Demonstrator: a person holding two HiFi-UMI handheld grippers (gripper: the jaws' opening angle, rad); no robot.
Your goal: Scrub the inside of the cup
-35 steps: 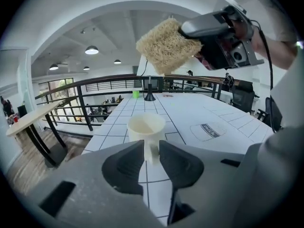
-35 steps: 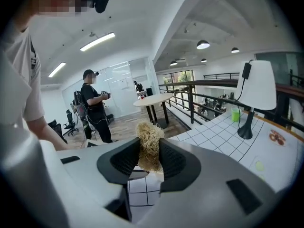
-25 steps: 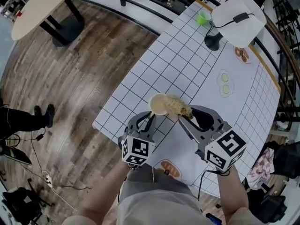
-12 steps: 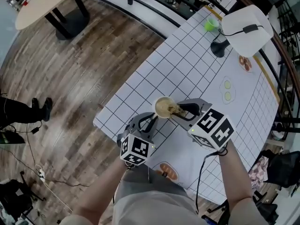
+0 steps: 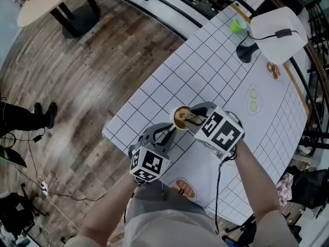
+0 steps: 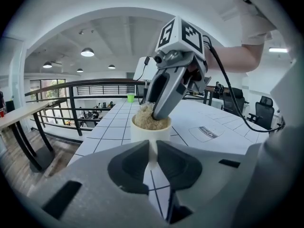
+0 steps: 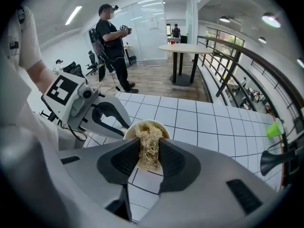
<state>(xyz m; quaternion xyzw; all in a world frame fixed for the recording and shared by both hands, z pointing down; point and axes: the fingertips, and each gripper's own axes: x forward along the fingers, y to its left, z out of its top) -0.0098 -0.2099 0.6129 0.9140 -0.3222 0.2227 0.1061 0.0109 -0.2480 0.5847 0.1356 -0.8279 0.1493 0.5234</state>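
Versus one second ago: right gripper (image 5: 195, 118) has swung in from the right and now sits over the cup (image 5: 174, 118), with its marker cube close beside the cup. The scrubber (image 5: 184, 119), which lay across the rim, is now pushed down into the mouth. Left gripper (image 5: 165, 133) has barely shifted and has the same hold.

Cup: white, upright, near the table (image 5: 205, 71) edge closest to the person, between the two grippers. In the left gripper view the cup (image 6: 151, 133) has a plain round wall, its mouth filled with the tan fibrous scrubber (image 6: 148, 118); its base is hidden behind the jaws. In the right gripper view the cup (image 7: 130, 129) shows a cream rim, with the inside mostly covered by the fibres.

Left gripper (image 6: 152, 156): jaws clamped tight on a narrow white part at the cup's near side. Right gripper (image 7: 149, 156): jaws squeezed onto the scrubber (image 7: 149, 146), a stringy tan wad running from between the jaws into the cup. The right gripper's (image 6: 164, 109) tips enter the cup from above, tilted.

Small green cup (image 5: 237, 24) stands at the table's far end, well apart.
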